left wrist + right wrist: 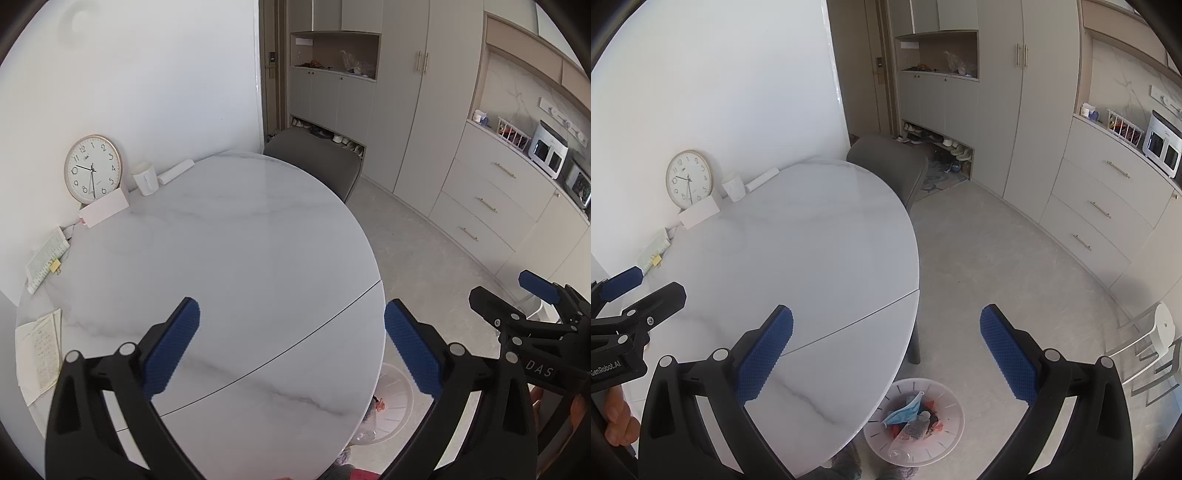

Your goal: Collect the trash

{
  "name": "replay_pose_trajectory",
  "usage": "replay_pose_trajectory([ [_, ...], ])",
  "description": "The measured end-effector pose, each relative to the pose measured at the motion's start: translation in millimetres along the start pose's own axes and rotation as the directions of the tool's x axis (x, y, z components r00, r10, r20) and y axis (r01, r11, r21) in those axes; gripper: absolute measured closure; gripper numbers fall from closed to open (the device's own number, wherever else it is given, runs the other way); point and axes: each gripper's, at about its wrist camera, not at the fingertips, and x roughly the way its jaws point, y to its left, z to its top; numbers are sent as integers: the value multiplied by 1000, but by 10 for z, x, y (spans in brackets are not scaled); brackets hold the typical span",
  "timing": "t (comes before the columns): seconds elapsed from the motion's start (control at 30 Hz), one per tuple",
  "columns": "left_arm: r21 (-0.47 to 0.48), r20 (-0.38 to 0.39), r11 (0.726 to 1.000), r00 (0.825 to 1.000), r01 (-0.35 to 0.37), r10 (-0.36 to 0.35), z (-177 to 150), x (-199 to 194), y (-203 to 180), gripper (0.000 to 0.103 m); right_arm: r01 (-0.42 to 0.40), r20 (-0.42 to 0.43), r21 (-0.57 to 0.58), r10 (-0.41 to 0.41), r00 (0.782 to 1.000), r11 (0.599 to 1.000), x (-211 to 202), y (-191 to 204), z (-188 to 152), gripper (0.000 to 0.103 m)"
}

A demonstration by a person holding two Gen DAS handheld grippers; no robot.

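A white slatted waste bin [945,448] stands on the floor by the table's near right edge. It holds a blue face mask [905,408], a clear plastic bottle [909,432] and red scraps. In the left wrist view only part of the bin [397,404] shows past the table edge. My left gripper [291,345] hangs open above the white marble table [229,243], nothing between its blue pads. My right gripper [886,350] is open too, over the table's edge and the bin. Each gripper shows at the side of the other's view.
Along the wall side of the table stand a round clock [92,168], a white cup [144,178], a paper roll [176,171], a white box [107,208] and papers [38,354]. A grey chair [314,160] sits at the far end. Cabinets line the right wall.
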Motion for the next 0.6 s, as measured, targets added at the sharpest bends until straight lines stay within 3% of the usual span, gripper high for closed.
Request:
replay_pose_trajectory([
  [0.6,11,1,1000,1000,-8,8,-38,-25,-14,7,0,-10,1,0,1000,1000,15,14,-41,2],
])
